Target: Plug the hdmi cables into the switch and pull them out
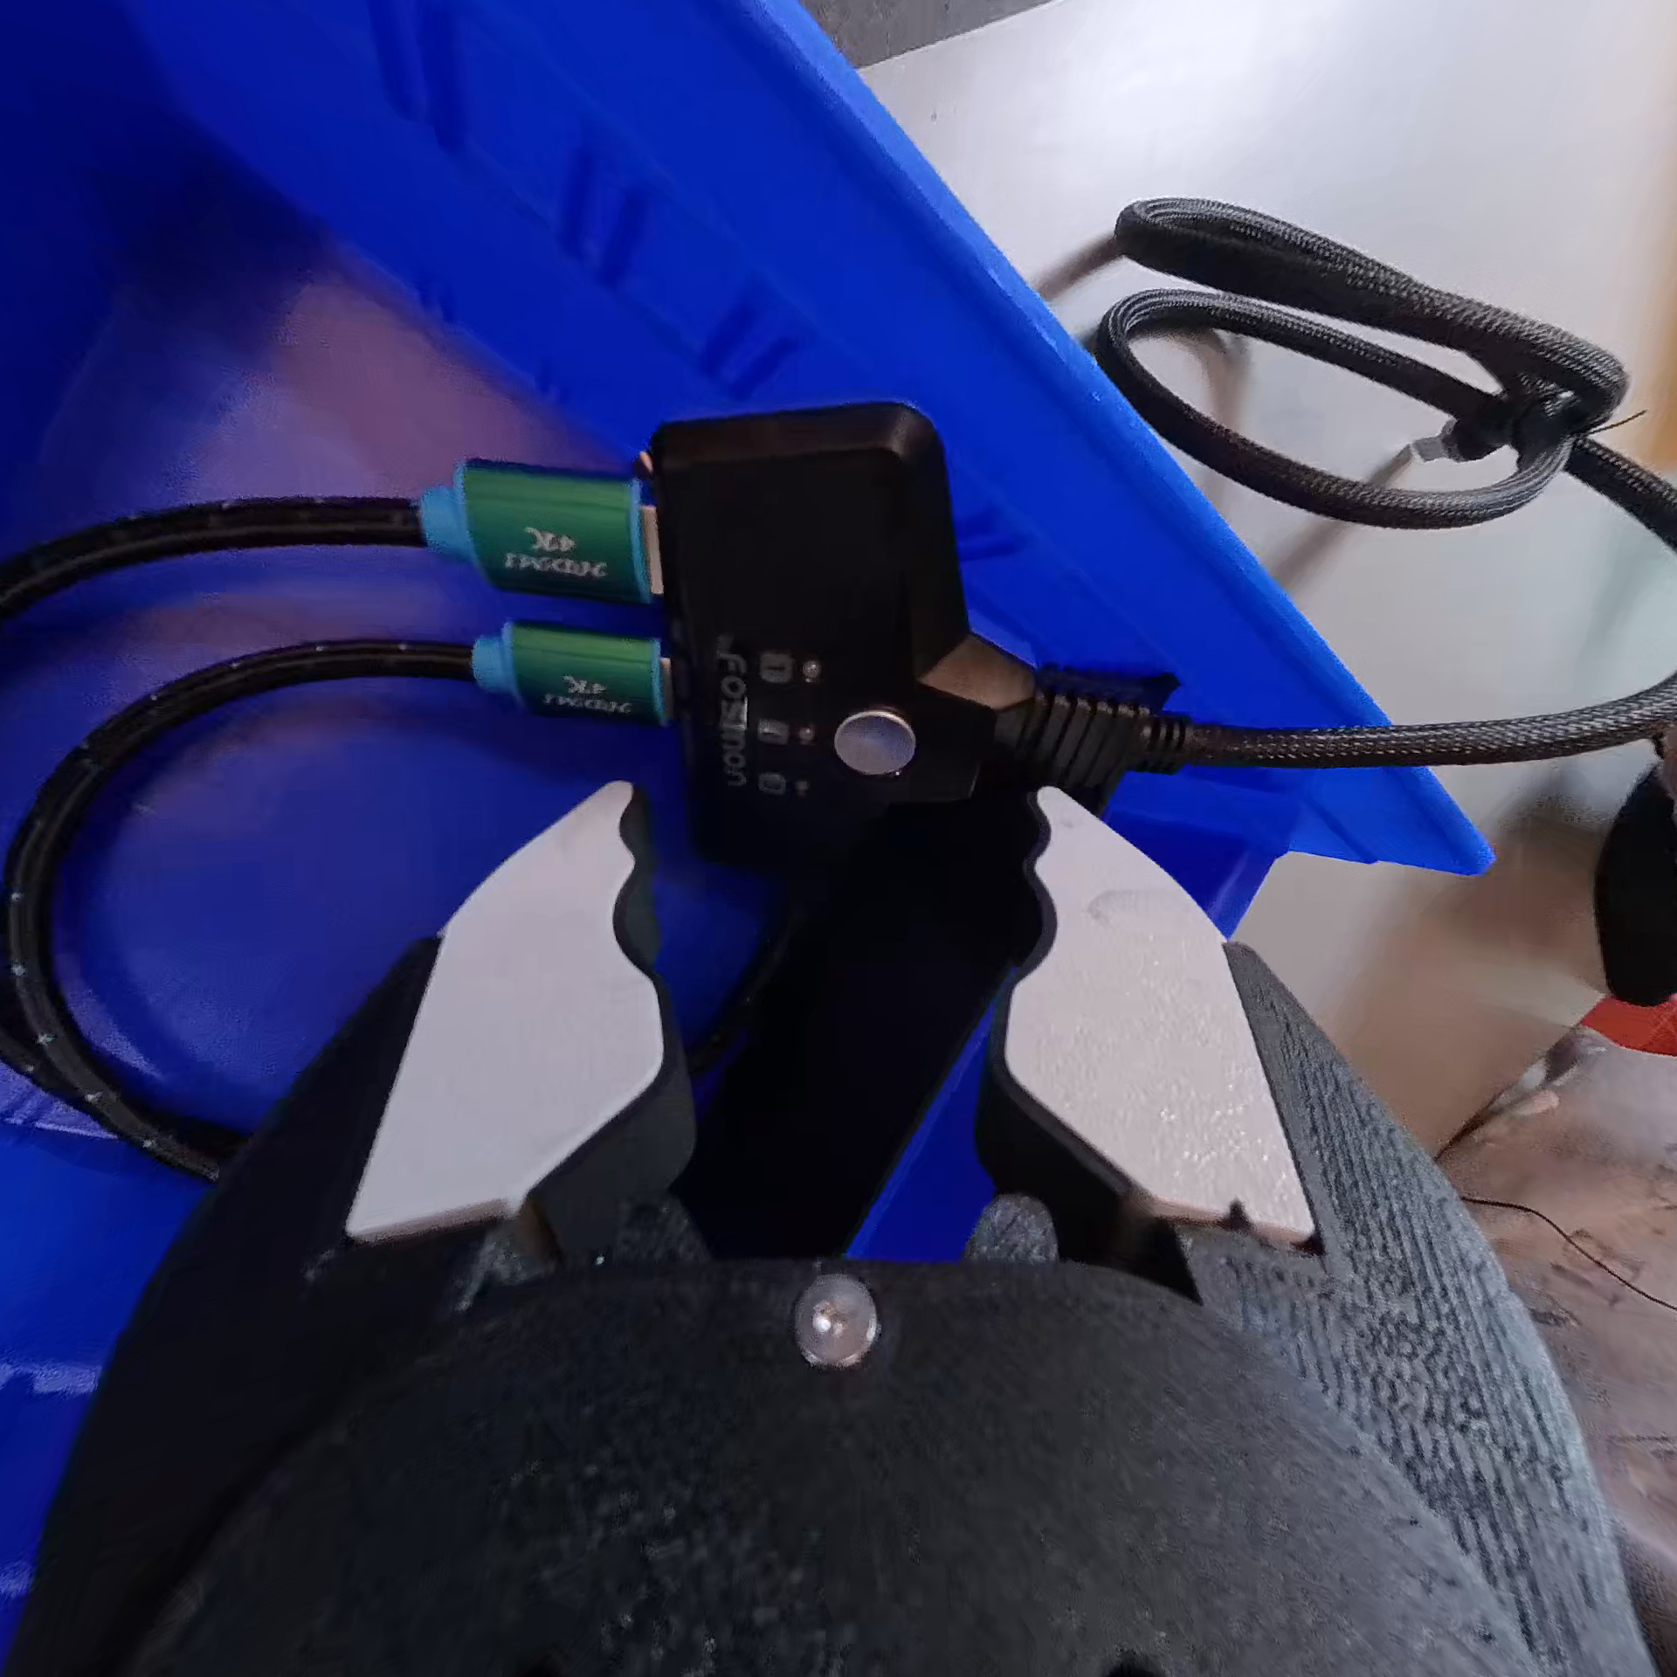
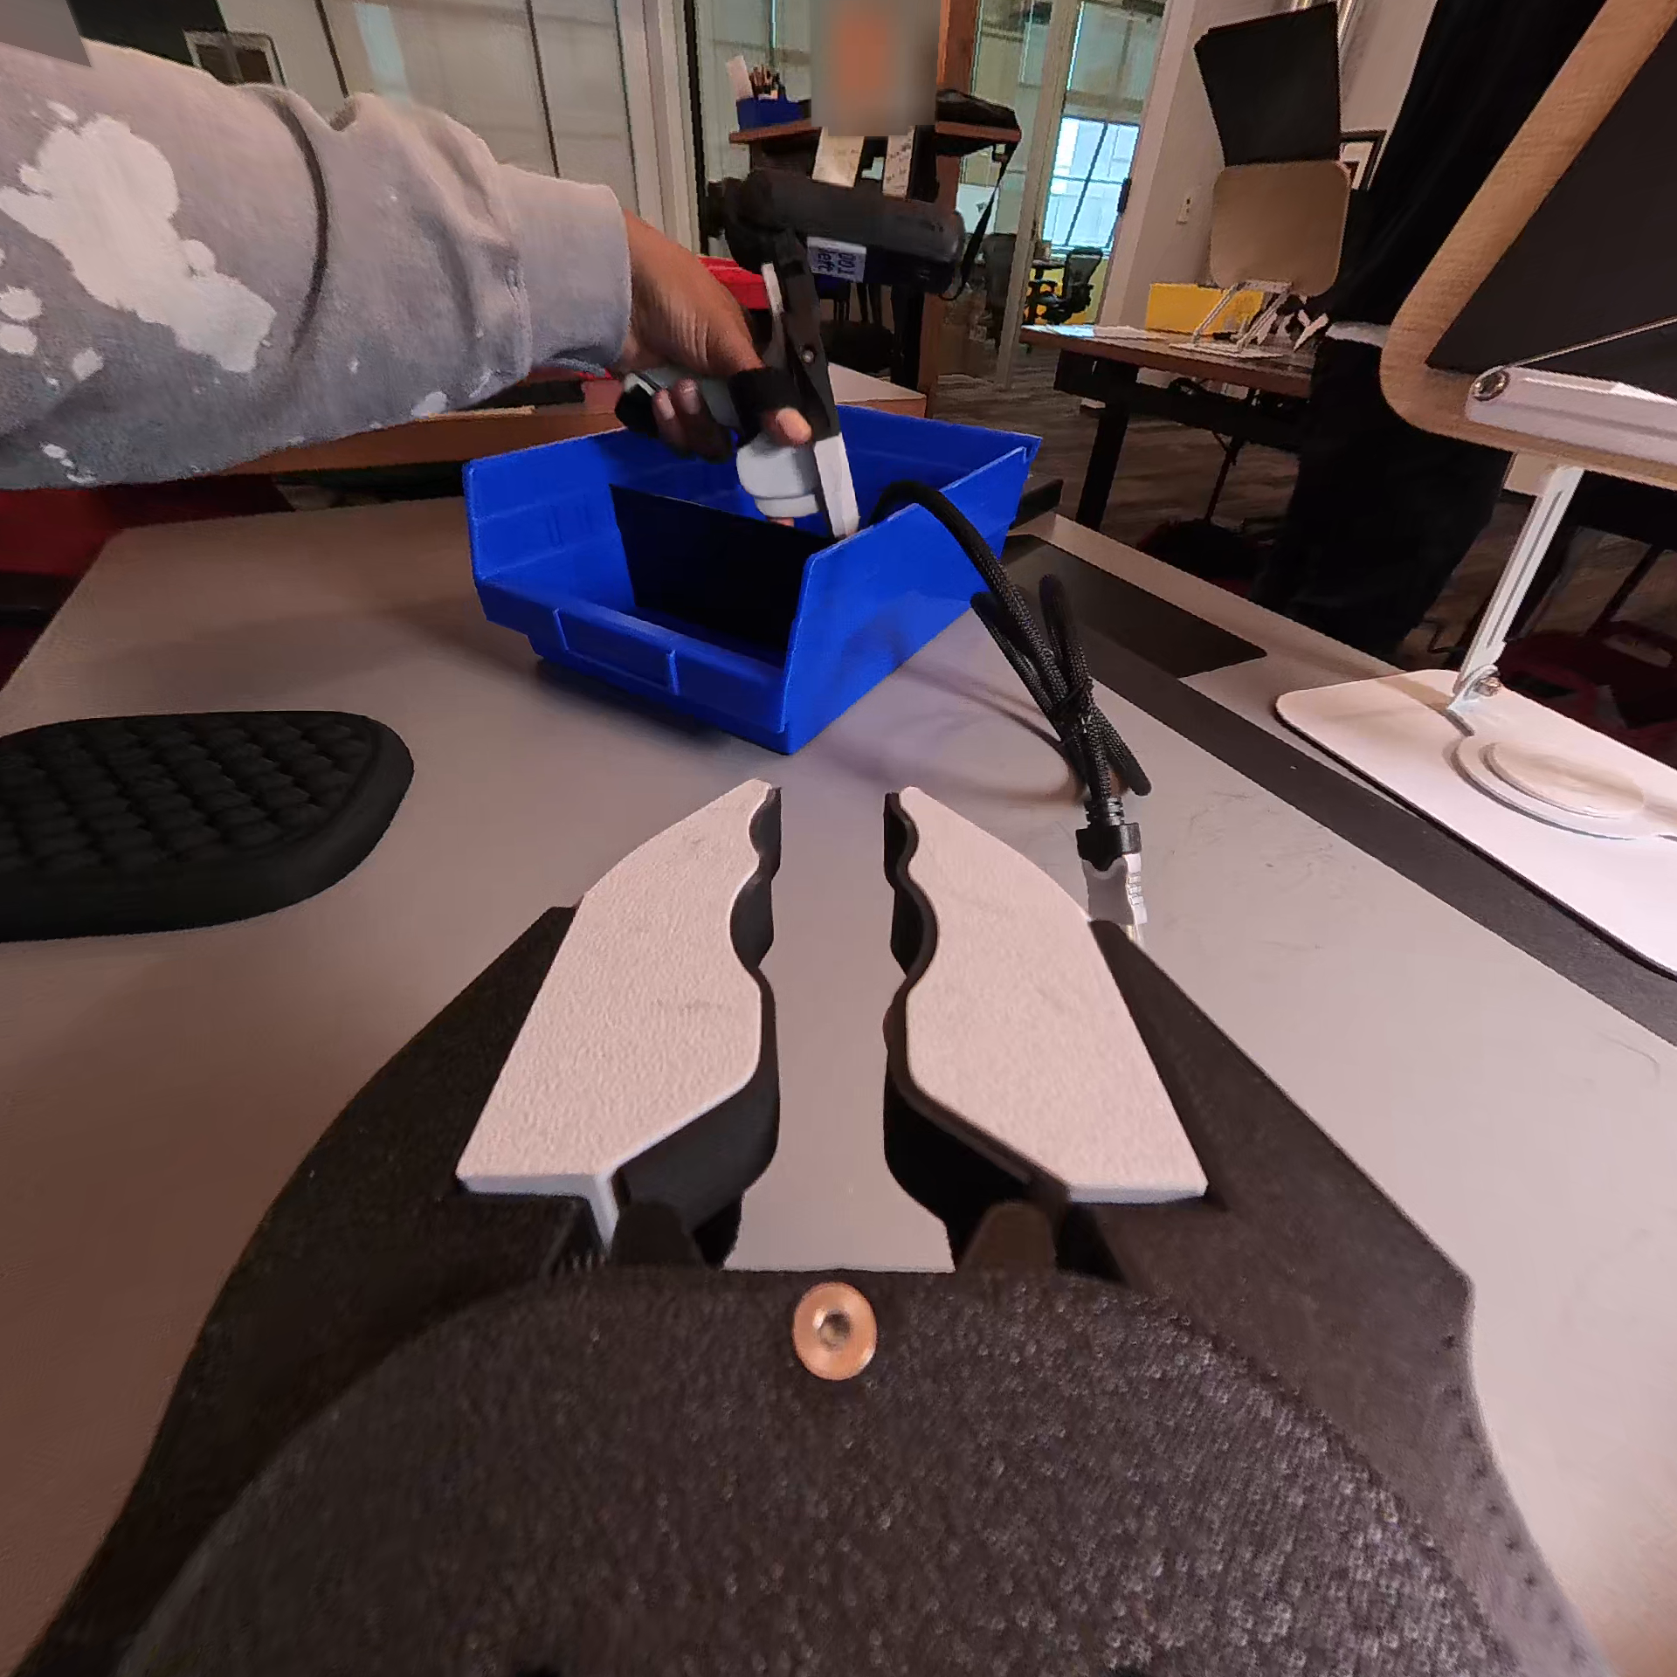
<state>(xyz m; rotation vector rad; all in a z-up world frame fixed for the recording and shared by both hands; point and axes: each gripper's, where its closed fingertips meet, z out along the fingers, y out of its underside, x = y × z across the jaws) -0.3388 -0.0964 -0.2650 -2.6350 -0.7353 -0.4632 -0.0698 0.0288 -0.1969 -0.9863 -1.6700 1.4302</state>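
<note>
Your left gripper (image 1: 835, 799) stands apart over the black plastic switch (image 1: 808, 617) in the blue plastic bin (image 1: 1044, 299), likely poised to steady it; both green-shelled HDMI plugs (image 1: 554, 535) sit seated; your right gripper (image 2: 830, 799), slightly apart, holds nothing.

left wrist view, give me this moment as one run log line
left claw: open at switch in blue bin | two green hdmi plugs: plugged in | right claw: open, empty, over table

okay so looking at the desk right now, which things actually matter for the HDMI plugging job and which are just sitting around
Part of the job:
- black switch, in the blue bin
- two green-ended HDMI cables, plugged into it
- switch's braided lead, trailing onto the table
- left gripper, open by the switch
- right gripper, open, holding nothing

Just lying about:
- black textured pad
- white stand
</note>
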